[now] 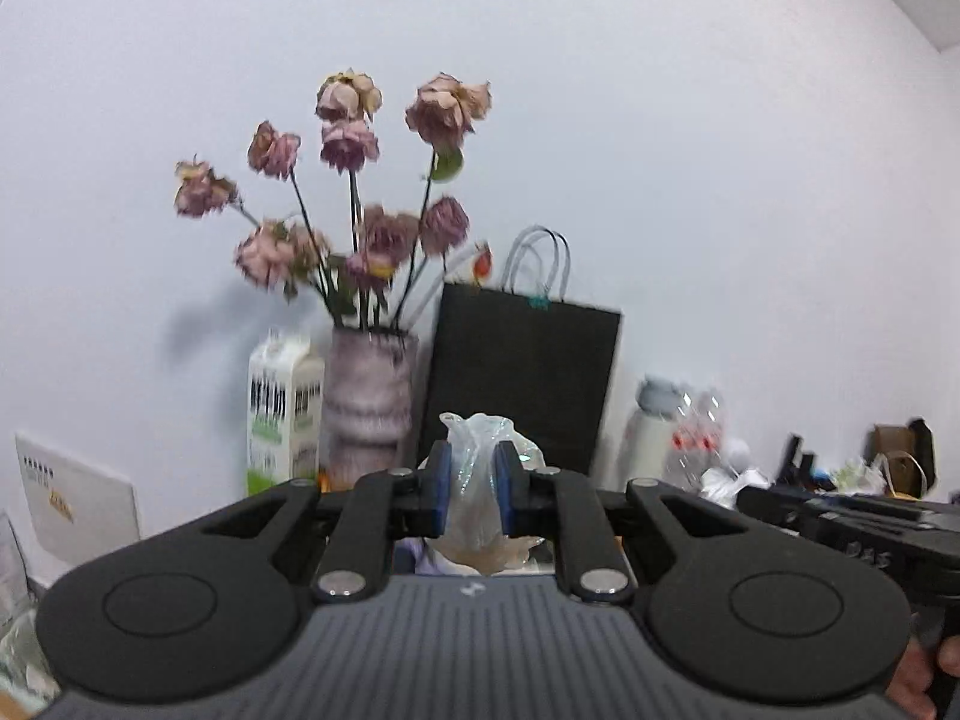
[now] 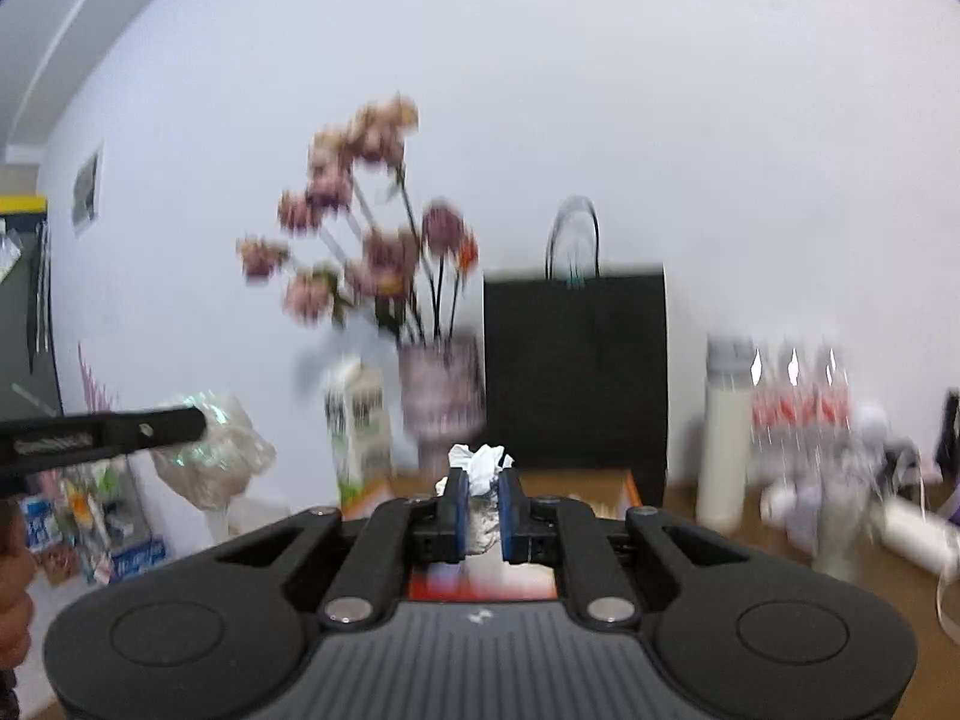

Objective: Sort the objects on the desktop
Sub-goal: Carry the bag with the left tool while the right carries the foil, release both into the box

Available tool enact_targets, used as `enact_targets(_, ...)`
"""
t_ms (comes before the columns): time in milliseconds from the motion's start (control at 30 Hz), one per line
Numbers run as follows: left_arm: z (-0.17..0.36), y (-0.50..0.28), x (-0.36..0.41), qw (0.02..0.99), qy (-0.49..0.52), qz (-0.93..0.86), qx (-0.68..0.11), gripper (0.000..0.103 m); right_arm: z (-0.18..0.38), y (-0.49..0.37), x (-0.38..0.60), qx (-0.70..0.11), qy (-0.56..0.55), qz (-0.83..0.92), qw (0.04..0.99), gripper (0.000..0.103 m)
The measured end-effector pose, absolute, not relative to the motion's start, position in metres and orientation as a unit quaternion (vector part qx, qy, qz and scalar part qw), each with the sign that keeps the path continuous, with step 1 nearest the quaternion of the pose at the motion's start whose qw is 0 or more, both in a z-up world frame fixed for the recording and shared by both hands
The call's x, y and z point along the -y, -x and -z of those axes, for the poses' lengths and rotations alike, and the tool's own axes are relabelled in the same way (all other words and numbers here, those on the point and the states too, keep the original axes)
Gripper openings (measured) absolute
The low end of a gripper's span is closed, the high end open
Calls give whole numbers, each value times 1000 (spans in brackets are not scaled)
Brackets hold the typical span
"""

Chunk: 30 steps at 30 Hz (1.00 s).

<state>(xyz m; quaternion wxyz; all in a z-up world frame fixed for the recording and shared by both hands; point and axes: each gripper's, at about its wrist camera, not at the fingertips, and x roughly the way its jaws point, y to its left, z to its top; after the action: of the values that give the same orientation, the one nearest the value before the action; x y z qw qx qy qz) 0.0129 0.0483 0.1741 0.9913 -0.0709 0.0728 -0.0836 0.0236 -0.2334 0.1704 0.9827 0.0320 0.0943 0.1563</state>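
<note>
Both of my grippers lifted above the cluttered desk, each already clamped on a piece of rubbish

My left gripper pinches a clear plastic bag that hangs upright between the pads, its long axis vertical; my right gripper squeezes a crumpled white tissue that pokes out past the fingertips. Neither load lies ahead of the tongs: each sits inside them, so I judge the next move turns on finding a drop place, which neither view shows
</note>
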Motion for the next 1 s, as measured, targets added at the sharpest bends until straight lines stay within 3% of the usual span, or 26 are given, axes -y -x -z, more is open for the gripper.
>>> enact_targets(233,-168,-149,-50,986,110,43,-120,16,-193,-146,219,-106,-63,-161,979,9)
enact_targets(700,-69,-325,-53,953,100,6,-286,18,-95,-331,197,-286,-46,-111,951,10)
enact_targets(733,-65,-330,-51,951,100,0,-293,23,-89,-336,197,-295,-43,-99,949,11)
enact_targets(767,-61,-333,-49,951,99,-12,-294,40,-84,-339,199,-298,-44,-84,950,15)
enact_targets(800,-58,-334,-47,949,98,-18,-298,46,-80,-341,201,-303,-44,-70,949,16)
enact_targets(833,-57,-334,-45,949,93,-12,-302,49,-76,-343,202,-314,-40,-57,947,23)
enact_targets(867,-56,-332,-44,949,88,-4,-302,53,-74,-345,203,-320,-39,-52,945,38)
enact_targets(900,-57,-330,-43,950,84,0,-302,58,-73,-345,206,-320,-44,-48,945,45)
enact_targets(933,-59,-328,-42,950,80,0,-301,71,-75,-342,208,-317,-53,-50,946,55)
enact_targets(967,-61,-326,-43,952,78,-2,-297,82,-76,-340,210,-314,-59,-55,946,58)
enact_targets(1000,-64,-324,-44,953,77,-3,-292,85,-79,-337,213,-307,-66,-61,947,59)
